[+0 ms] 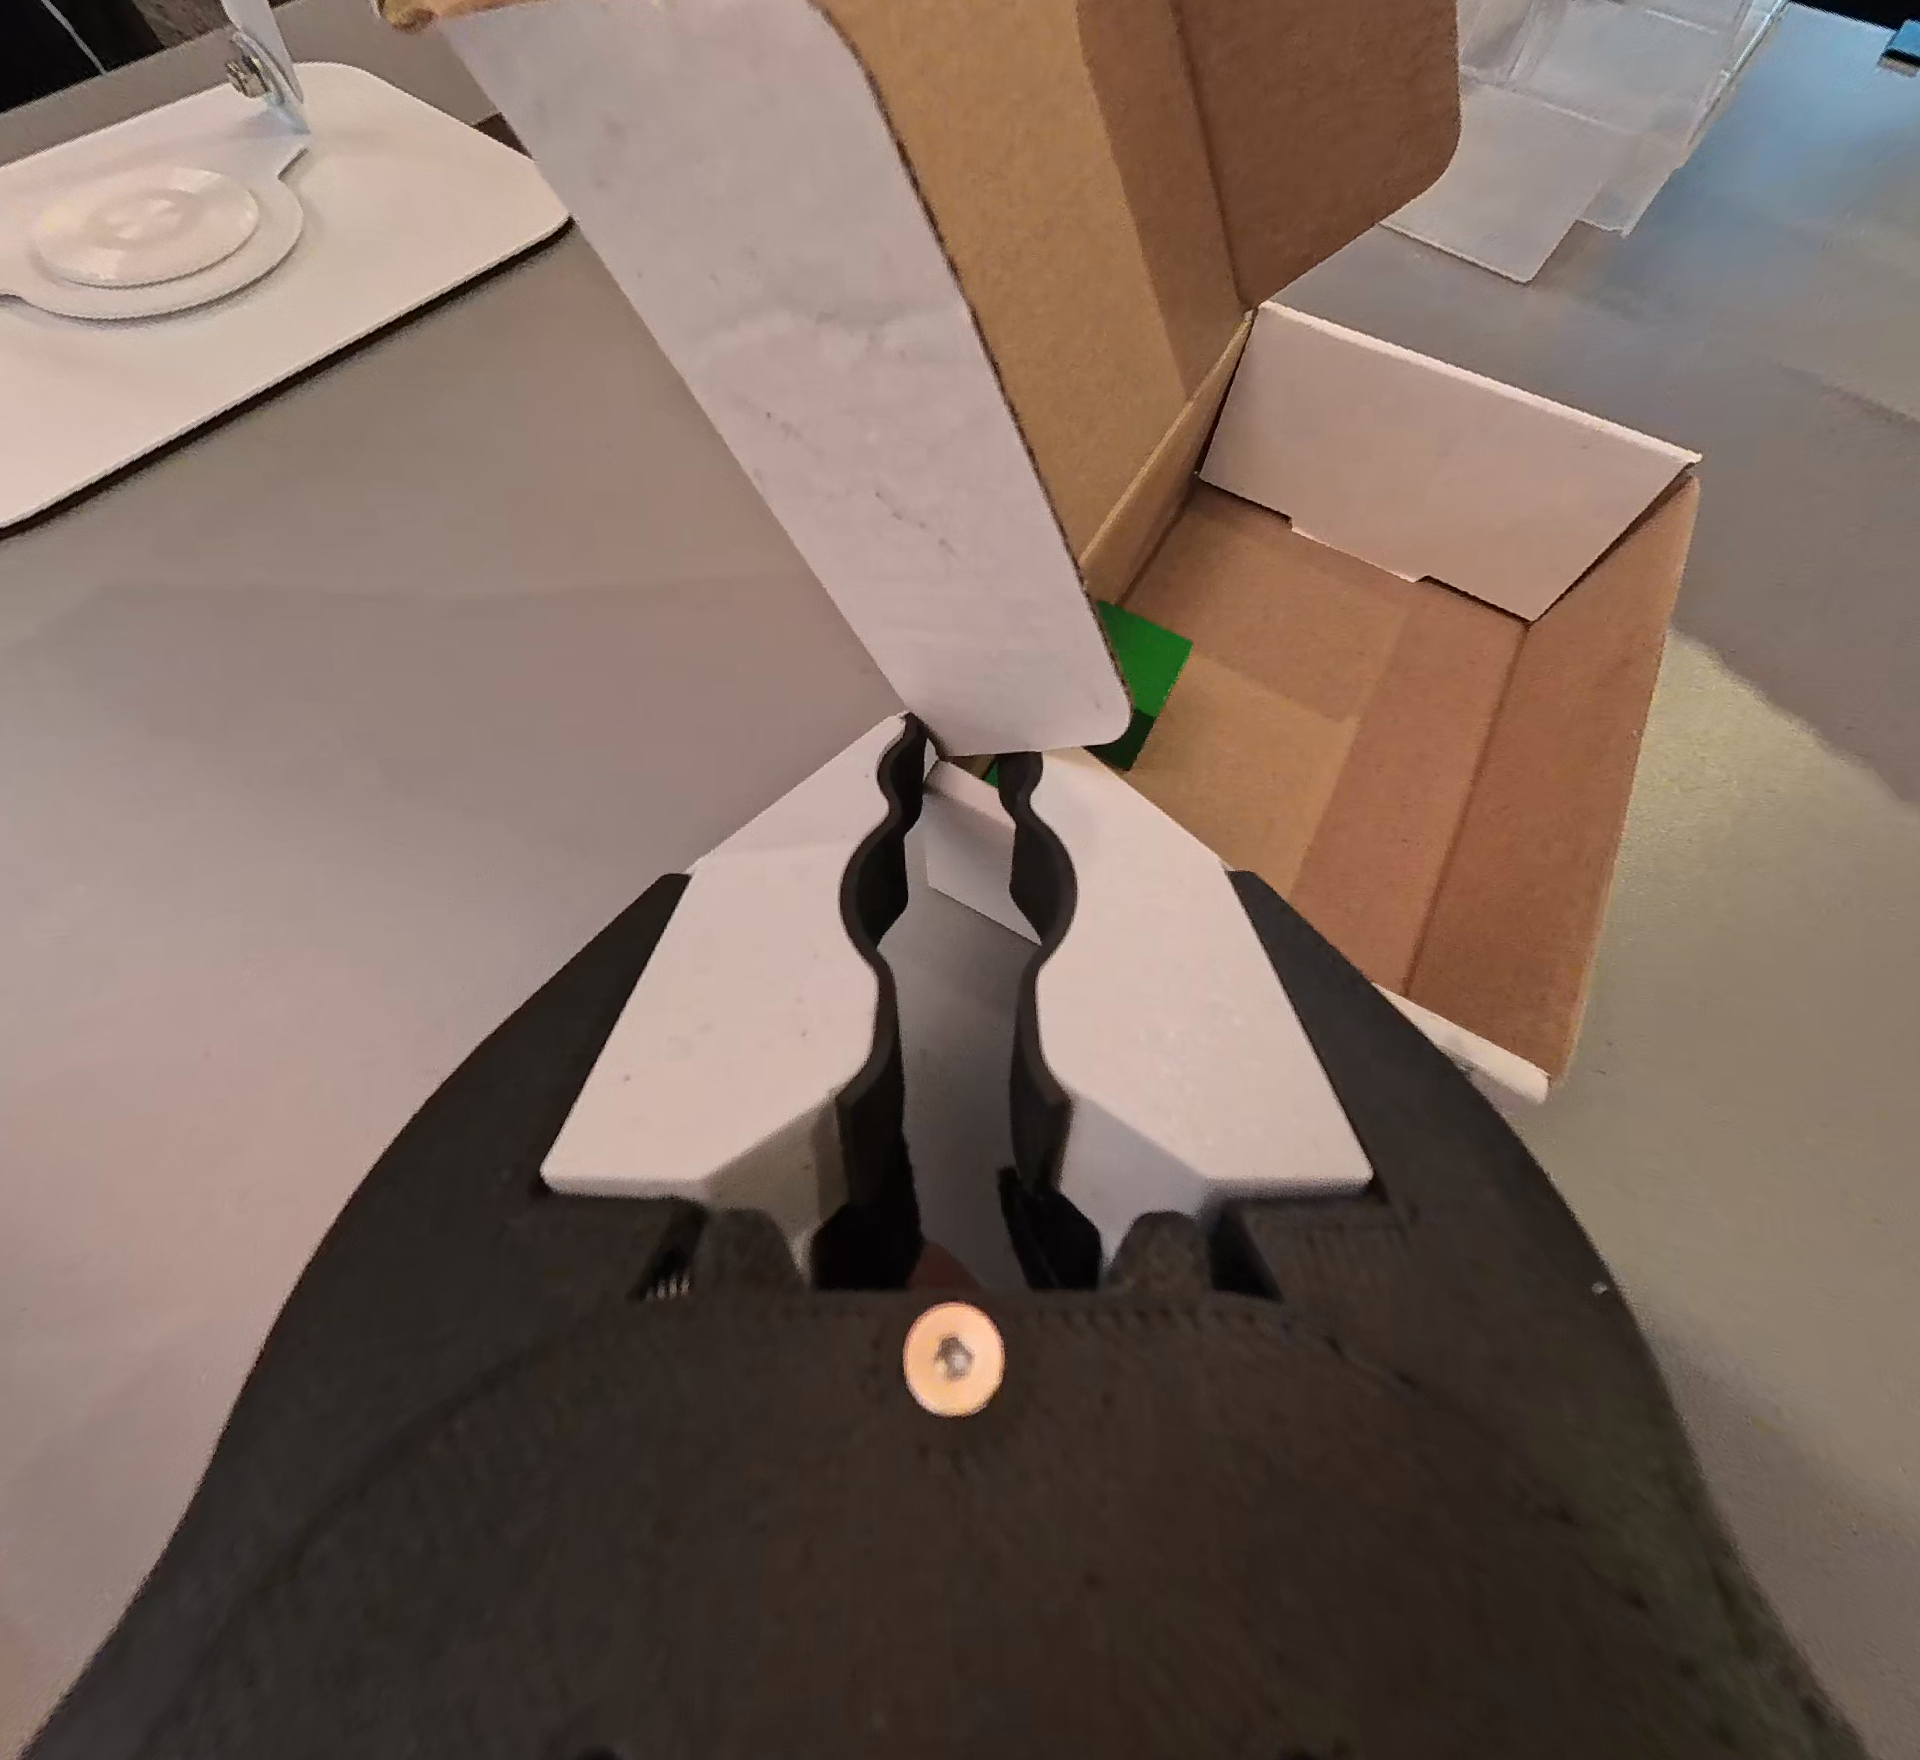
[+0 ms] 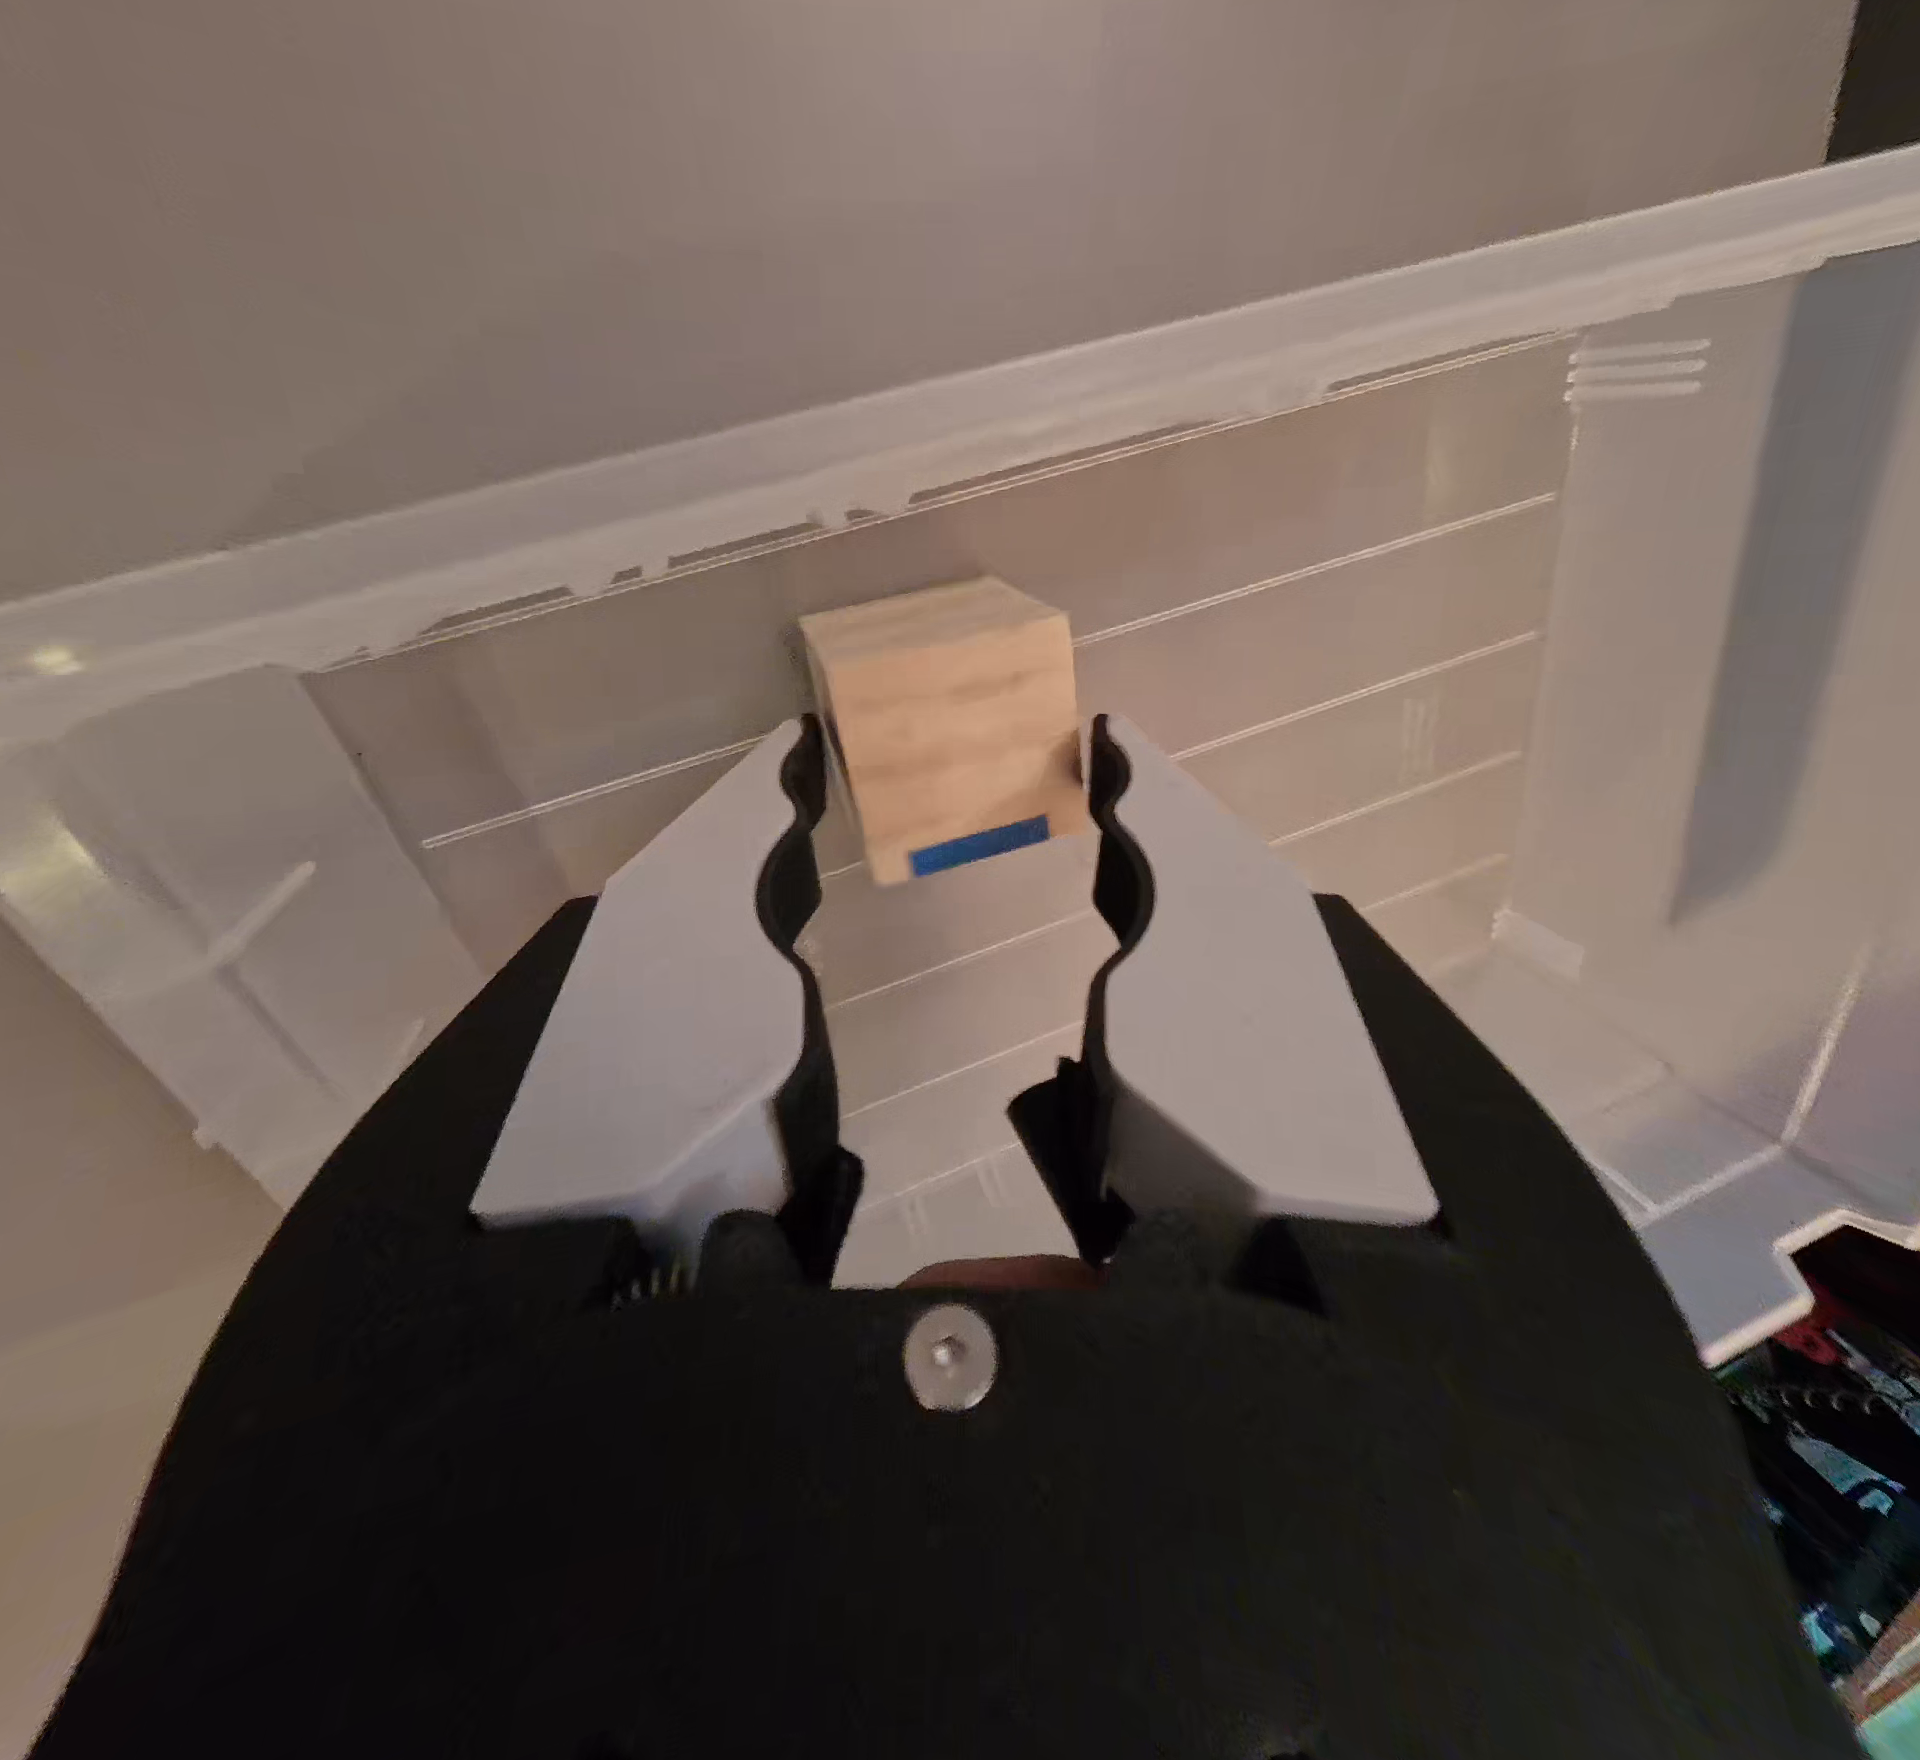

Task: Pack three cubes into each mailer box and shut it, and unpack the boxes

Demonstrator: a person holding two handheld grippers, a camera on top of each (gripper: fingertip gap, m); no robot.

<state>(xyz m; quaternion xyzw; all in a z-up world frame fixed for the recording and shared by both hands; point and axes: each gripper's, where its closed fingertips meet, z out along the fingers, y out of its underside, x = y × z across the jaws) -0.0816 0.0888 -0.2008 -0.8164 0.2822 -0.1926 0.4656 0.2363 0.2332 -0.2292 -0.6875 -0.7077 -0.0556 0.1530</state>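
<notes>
An open cardboard mailer box (image 1: 1496,775) lies on the grey table, its lid (image 1: 1039,48) raised and a white side flap (image 1: 852,422) hanging down. A green cube (image 1: 1148,671) sits inside, partly hidden by the flap. My left gripper (image 1: 964,754) is at the box's near corner, jaws narrow, with the corner wall (image 1: 966,858) between the fingertips. My right gripper (image 2: 951,744) is shut on a wooden cube (image 2: 935,723) with a blue face underneath. It holds the cube tilted over a clear plastic bin (image 2: 1351,619).
A white stand with a flat base plate (image 1: 208,204) is at the table's far left. The clear bin also shows in the left wrist view (image 1: 1621,48), behind the box. Dark clutter (image 2: 1829,1398) lies beyond the bin's right rim.
</notes>
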